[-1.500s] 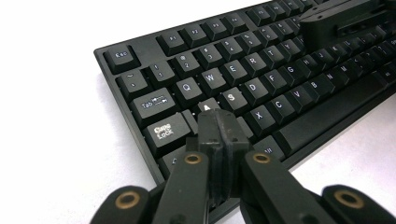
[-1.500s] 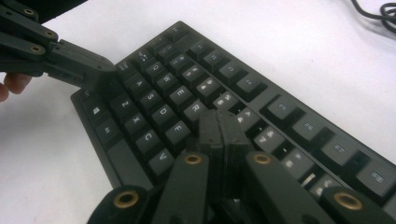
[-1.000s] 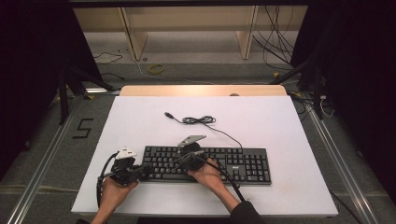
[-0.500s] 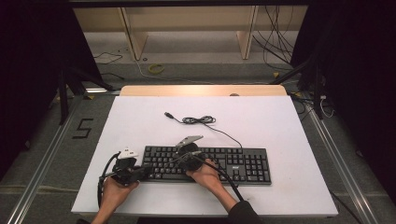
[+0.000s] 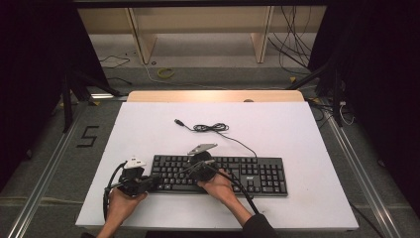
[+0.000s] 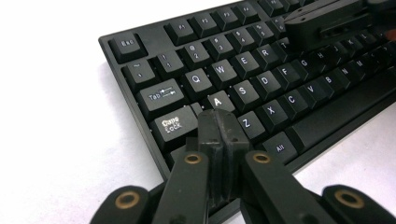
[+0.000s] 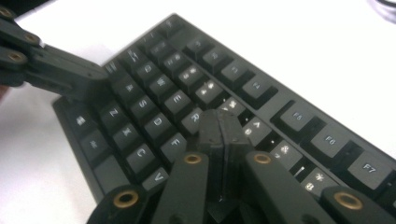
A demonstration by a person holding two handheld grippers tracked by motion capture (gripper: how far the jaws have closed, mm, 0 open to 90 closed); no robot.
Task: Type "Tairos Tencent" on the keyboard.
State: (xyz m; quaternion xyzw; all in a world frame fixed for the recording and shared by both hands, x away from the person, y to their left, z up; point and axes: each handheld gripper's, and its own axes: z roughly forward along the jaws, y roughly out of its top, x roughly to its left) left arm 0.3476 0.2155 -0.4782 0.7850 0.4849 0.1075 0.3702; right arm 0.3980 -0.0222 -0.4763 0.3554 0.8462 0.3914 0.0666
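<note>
A black keyboard (image 5: 257,173) lies across the near half of the white table (image 5: 297,129). My left gripper (image 5: 152,182) is shut and empty, its tips at the keyboard's left end. In the left gripper view the closed tips (image 6: 219,117) rest by the A key, beside Caps Lock on the keyboard (image 6: 261,60). My right gripper (image 5: 190,171) is also shut and empty, over the left-middle keys. In the right gripper view its tips (image 7: 222,119) sit on the keyboard (image 7: 299,126) near R and F. The left gripper (image 7: 70,77) reaches in there from the upper left.
The keyboard's black cable (image 5: 213,128) is coiled loosely behind it, ending in a USB plug (image 5: 178,121). Wooden shelf legs and loose cables stand on the floor beyond the table's far edge. The right gripper (image 6: 322,21) crosses the top of the left gripper view.
The left gripper has crept slightly right onto the keyboard's left end. The right gripper has stayed over the same keys.
</note>
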